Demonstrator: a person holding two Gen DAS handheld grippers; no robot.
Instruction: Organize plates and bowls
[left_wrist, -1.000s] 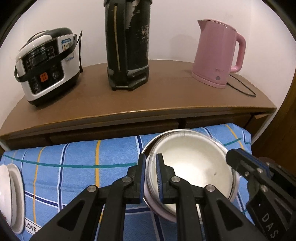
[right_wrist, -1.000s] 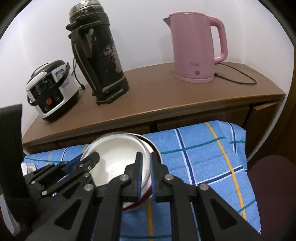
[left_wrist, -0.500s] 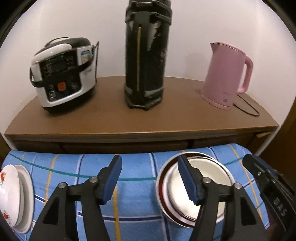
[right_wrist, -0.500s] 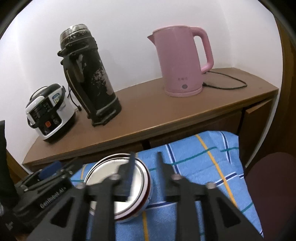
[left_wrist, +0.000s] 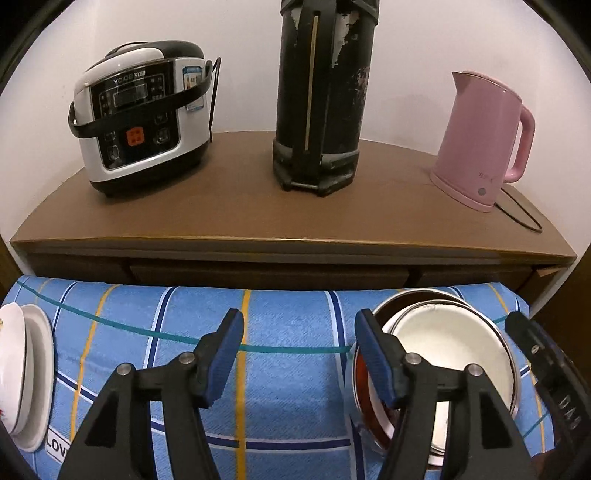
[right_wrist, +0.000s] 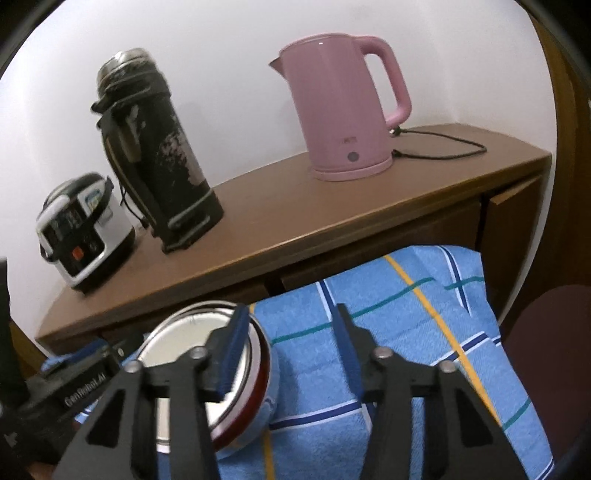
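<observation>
Blue cloth (left_wrist: 288, 369) bare under our wide-open left gripper (left_wrist: 299, 354) beside the bowls (left_wrist: 450, 354); right gripper (right_wrist: 291, 350) closing on nothing.

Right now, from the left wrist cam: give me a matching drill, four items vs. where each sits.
Items:
1. rice cooker
2. pink kettle
3. black thermos
4. white bowl

Places:
A. sideboard, middle
B. blue cloth, nested in a red-rimmed dish
C. sideboard, left end
D. sideboard, right end

Pairs: 1-C, 2-D, 3-A, 4-B
</observation>
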